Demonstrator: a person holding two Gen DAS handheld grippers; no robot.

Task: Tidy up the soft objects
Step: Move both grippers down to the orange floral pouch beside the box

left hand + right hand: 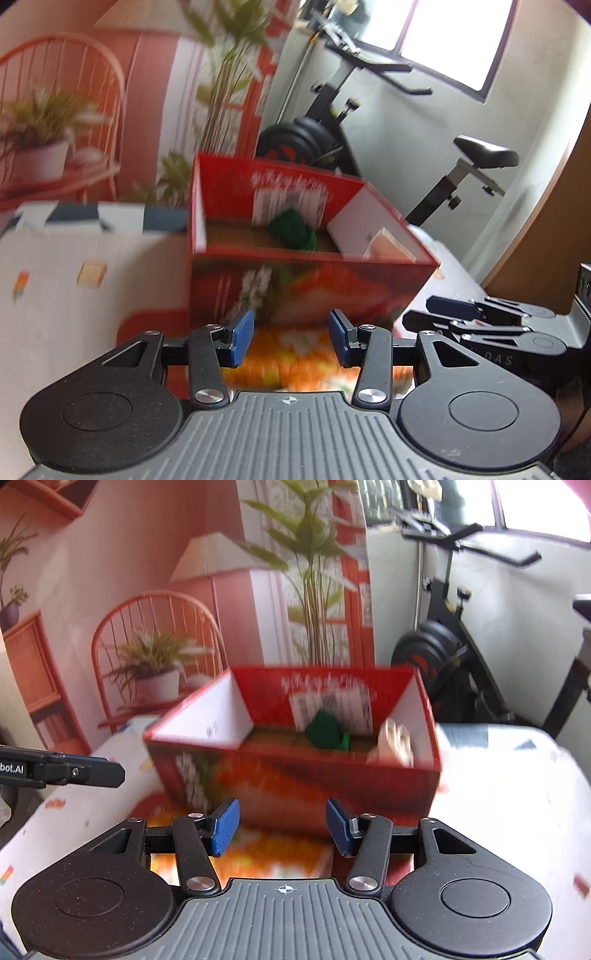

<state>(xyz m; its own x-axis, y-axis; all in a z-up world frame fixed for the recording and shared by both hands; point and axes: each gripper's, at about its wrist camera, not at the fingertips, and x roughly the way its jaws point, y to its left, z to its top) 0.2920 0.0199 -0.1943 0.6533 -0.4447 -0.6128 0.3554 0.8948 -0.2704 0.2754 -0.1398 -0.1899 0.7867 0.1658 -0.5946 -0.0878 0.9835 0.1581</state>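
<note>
With both left tongs [291, 338] and right tongs [282, 825] part-open and empty, approach the red box [295, 280] slowly, aiming for the green toy [291, 229] inside.

red box [295, 284] print blurred, green object [327, 731] indistinct

A white patterned tablecloth [498, 794] covers the table, bearing 1 open red box [295, 775] on an orange-printed lid [266, 856].
</note>
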